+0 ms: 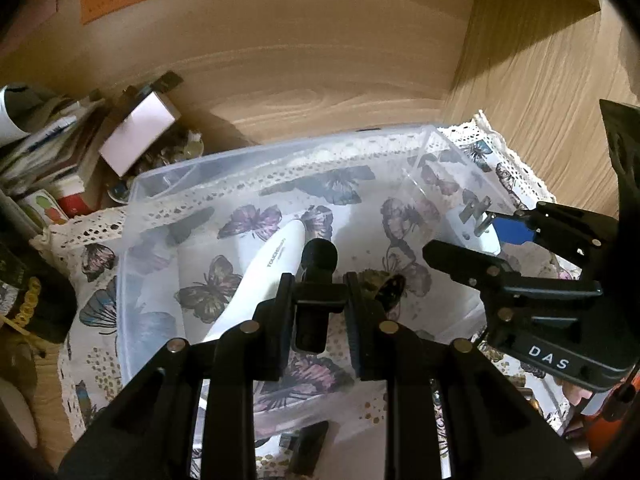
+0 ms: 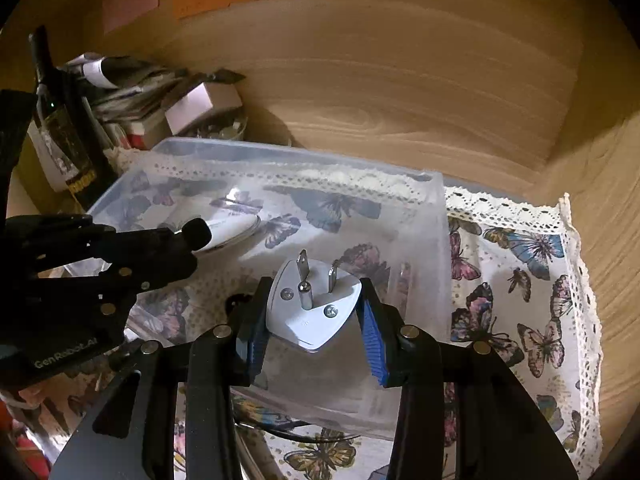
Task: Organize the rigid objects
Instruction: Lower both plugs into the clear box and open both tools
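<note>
While both loads hang over the clear plastic bin [image 2: 400, 200], ready for dropping in, I log: left tongs [image 1: 318, 300] clamped on a black ball-tipped attachment [image 1: 318, 256]; right tongs [image 2: 312, 320] clamped on a white plug adapter [image 2: 312, 304], prongs forward; white handheld device [image 1: 272, 268] already inside.

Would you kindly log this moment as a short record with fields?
left gripper: shut on a black round-tipped object, above the bin
right gripper: shut on a white plug adapter, prongs pointing away
clear plastic bin: holds a white device
surface: butterfly-print cloth
</note>
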{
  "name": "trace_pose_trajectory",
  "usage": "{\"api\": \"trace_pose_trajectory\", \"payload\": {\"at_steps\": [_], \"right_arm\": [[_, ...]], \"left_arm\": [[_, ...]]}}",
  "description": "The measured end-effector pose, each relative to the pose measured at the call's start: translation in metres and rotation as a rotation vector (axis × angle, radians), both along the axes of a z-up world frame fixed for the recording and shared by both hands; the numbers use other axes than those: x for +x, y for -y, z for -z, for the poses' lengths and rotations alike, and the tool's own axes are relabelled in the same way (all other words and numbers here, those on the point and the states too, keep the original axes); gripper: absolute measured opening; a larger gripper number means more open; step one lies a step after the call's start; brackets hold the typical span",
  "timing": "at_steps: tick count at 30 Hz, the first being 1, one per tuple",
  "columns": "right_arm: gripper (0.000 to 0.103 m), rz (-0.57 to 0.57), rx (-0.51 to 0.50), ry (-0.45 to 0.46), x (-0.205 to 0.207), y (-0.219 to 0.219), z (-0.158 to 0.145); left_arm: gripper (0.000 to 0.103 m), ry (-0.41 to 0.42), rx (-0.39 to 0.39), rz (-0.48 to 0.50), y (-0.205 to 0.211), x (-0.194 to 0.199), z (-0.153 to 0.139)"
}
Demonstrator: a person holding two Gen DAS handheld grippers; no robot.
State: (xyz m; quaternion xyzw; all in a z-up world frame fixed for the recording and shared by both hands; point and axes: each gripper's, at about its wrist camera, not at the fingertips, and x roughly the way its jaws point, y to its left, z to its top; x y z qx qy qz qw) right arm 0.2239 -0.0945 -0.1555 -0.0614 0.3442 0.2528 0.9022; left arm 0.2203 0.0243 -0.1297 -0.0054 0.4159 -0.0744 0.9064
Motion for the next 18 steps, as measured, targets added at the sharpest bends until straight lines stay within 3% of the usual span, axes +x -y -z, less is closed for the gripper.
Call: {"api": "trace_pose_trajectory", "payload": {"at_steps": [5, 7, 9, 14, 18], "right_arm": [[0.038, -0.002, 0.003, -0.015, 0.002, 0.001, 0.001], [0.043, -0.007, 0.007, -0.017, 0.002, 0.001, 0.0], [0.049, -0.009, 0.021, -0.009, -0.002, 0.002, -0.003], [0.05, -0.01, 0.042, 0.039, -0.014, 0.007, -0.017], [0.052, 0.003, 0.063, 0.077, -0.025, 0.015, -0.029]], "left_arm": [[0.023, -0.016, -0.023, -0.005, -0.004, 0.002, 0.001], [0.024, -0.017, -0.024, -0.005, -0.004, 0.001, 0.001], [0.032, -0.014, -0.028, -0.008, -0.004, 0.0, 0.0], [0.036, 0.024, -0.022, -0.018, -0.005, -0.009, -0.011], [0.053, 0.078, -0.002, -0.029, -0.008, -0.023, -0.025]]}}
